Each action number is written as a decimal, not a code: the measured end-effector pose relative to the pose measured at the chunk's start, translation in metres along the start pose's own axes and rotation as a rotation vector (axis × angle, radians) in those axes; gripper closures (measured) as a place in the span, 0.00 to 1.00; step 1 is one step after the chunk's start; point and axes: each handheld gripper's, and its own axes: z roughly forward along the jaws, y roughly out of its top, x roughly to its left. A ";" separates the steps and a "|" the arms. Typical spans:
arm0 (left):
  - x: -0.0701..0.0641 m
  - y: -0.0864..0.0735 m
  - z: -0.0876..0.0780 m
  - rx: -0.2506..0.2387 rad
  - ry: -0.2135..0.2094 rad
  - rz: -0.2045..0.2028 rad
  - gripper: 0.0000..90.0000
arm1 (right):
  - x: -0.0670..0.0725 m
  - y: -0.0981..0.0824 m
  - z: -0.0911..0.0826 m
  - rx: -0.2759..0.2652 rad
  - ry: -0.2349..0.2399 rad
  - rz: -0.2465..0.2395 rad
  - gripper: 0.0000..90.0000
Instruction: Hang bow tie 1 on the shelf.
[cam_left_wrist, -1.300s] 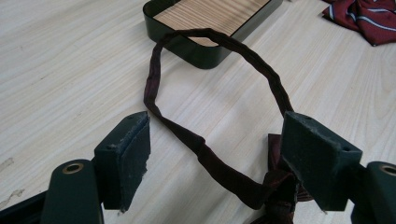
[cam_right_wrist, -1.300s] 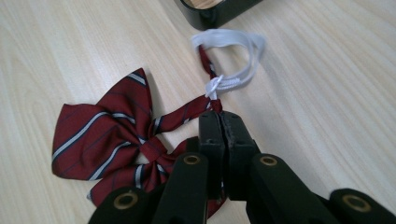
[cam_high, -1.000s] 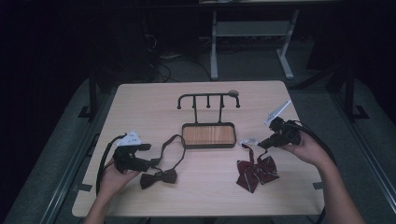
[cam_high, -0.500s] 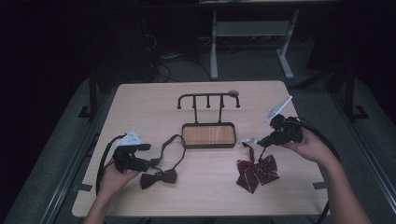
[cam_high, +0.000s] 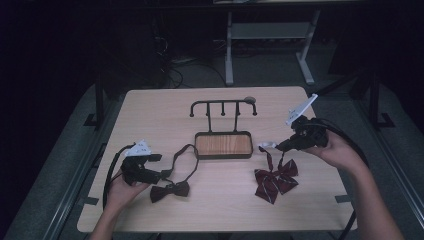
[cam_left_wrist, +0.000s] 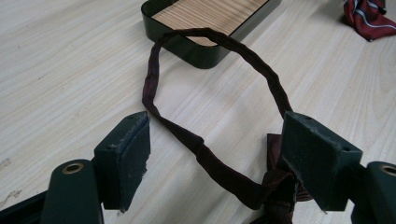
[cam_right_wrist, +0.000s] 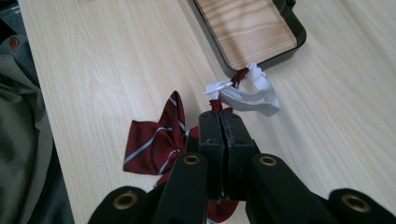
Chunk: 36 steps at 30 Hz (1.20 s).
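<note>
**burgundy strap pinched, dark loop waiting**

striped burgundy bow tie (cam_high: 276, 181) on the right of the pale wood tabletop (cam_high: 160, 112), bow part lying flat, strap drawn up taut toward the right claw (cam_high: 278, 147). right claw clenched on that strap (cam_right_wrist: 215, 105), jaws pressed together with only the thin band between them; white elastic and clasp (cam_right_wrist: 250, 93) dangling just beyond the tips, near the corner of the hanger stand's tray (cam_high: 223, 145). held by the strap rather than the bow, probably so the loop end stays free to go over one of the pegs on the rack (cam_high: 223, 106) behind the tray.

dark brown bow tie (cam_high: 170, 190) on the left, flat on the tabletop, its strap (cam_left_wrist: 210, 93) spread in an open ring whose far edge rests against the tray wall (cam_left_wrist: 201, 49). left claw (cam_high: 159, 173) released, jaws wide apart and low over the wood, straddling the near part of that strap beside the knot (cam_left_wrist: 279, 186) without pressing on it. set there, it seems, to close on the band next, or simply parked while the right side works.

nothing yet on the pegs; hanging looks barely begun. likely snag: thin strap slipping from the pinch, or the elastic catching on the tray rim.
</note>
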 end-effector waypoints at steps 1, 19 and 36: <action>0.000 0.000 0.000 -0.001 -0.001 -0.004 0.27 | 0.001 0.003 -0.003 -0.002 -0.005 -0.006 0.97; -0.001 0.000 0.000 0.000 -0.003 -0.005 0.27 | 0.009 0.036 -0.022 -0.017 -0.025 -0.069 0.97; -0.001 0.000 -0.001 -0.002 -0.003 -0.008 0.27 | 0.015 0.063 -0.039 -0.036 -0.051 -0.107 0.97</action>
